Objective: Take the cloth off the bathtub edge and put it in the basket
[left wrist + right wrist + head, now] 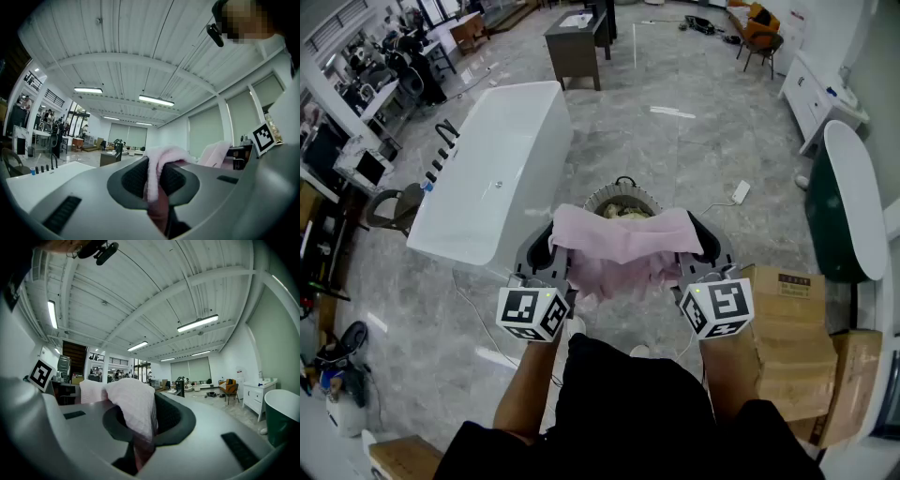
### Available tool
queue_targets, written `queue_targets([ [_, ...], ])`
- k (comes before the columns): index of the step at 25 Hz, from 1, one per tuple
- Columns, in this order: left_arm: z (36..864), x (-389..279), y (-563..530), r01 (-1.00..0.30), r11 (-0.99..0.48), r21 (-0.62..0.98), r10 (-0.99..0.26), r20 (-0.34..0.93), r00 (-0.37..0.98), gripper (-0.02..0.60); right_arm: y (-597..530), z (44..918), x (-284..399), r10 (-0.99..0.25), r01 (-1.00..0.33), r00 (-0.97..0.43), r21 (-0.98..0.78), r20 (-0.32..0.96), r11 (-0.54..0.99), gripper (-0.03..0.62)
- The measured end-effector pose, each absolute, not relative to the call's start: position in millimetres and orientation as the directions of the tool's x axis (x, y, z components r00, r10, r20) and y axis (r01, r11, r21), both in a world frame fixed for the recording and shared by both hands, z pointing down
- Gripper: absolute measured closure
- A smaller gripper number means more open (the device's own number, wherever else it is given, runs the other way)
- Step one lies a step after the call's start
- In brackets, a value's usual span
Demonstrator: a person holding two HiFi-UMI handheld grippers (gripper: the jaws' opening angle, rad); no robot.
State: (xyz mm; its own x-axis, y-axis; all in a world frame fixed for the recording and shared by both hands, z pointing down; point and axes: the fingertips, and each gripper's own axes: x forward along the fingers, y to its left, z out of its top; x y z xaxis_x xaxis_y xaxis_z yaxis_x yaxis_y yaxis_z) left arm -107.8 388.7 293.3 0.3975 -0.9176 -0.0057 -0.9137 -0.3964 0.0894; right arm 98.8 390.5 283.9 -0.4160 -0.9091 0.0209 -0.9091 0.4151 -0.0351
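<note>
A pink cloth (623,248) hangs stretched between both grippers, just above and in front of a round basket (622,198) on the floor. My left gripper (551,246) is shut on the cloth's left corner, with pink fabric (157,176) pinched in its jaws. My right gripper (703,242) is shut on the right corner, where the cloth (133,411) drapes over the jaws. The white bathtub (492,173) stands to the left of the basket. The cloth hides the basket's near rim.
Cardboard boxes (792,352) are stacked at the right. A dark green tub (844,206) stands at the far right. A dark cabinet (577,42) and a white cable plug (739,192) are on the floor beyond. The person's legs fill the lower middle.
</note>
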Motion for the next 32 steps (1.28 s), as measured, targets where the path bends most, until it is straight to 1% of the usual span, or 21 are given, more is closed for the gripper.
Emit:
queue_targets([
  [7,287.7,-112.0,399.6,-0.92,-0.384,0.083,-0.923,-0.008,0.385,0.526,392.4,286.4,94.7,-0.882,-0.884,-0.467,-0.063,0.06,0.464,0.53],
  [12,288.9,-114.2,392.2,-0.91,-0.405,0.086,-0.914,-0.011,0.405,0.526,379.6,292.1,85.5,-0.881,-0.882,-0.469,-0.084,0.061,0.464,0.53],
  [17,288.9,-110.4,368.1,-0.897,-0.428,0.113,-0.903,-0.019,0.429,0.526,362.2,288.6,78.9,-0.883,-0.881,-0.468,-0.091,0.036,0.463,0.53],
  [21,275.5,-112.7,344.8,-0.88,-0.455,0.135,-0.89,-0.044,0.453,0.526,341.4,277.2,64.8,-0.868,-0.867,-0.496,-0.073,0.018,0.494,0.53],
  [26,256.8,-106.0,310.2,-0.848,-0.508,0.15,-0.862,-0.085,0.501,0.526,315.4,259.4,42.0,-0.848,-0.84,-0.529,-0.136,-0.014,0.526,0.53],
  [32,238.5,-115.8,245.3,-0.818,-0.55,0.168,-0.835,-0.121,0.536,0.526,262.0,237.1,19.1,-0.852,-0.844,-0.523,-0.114,-0.039,0.524,0.53],
])
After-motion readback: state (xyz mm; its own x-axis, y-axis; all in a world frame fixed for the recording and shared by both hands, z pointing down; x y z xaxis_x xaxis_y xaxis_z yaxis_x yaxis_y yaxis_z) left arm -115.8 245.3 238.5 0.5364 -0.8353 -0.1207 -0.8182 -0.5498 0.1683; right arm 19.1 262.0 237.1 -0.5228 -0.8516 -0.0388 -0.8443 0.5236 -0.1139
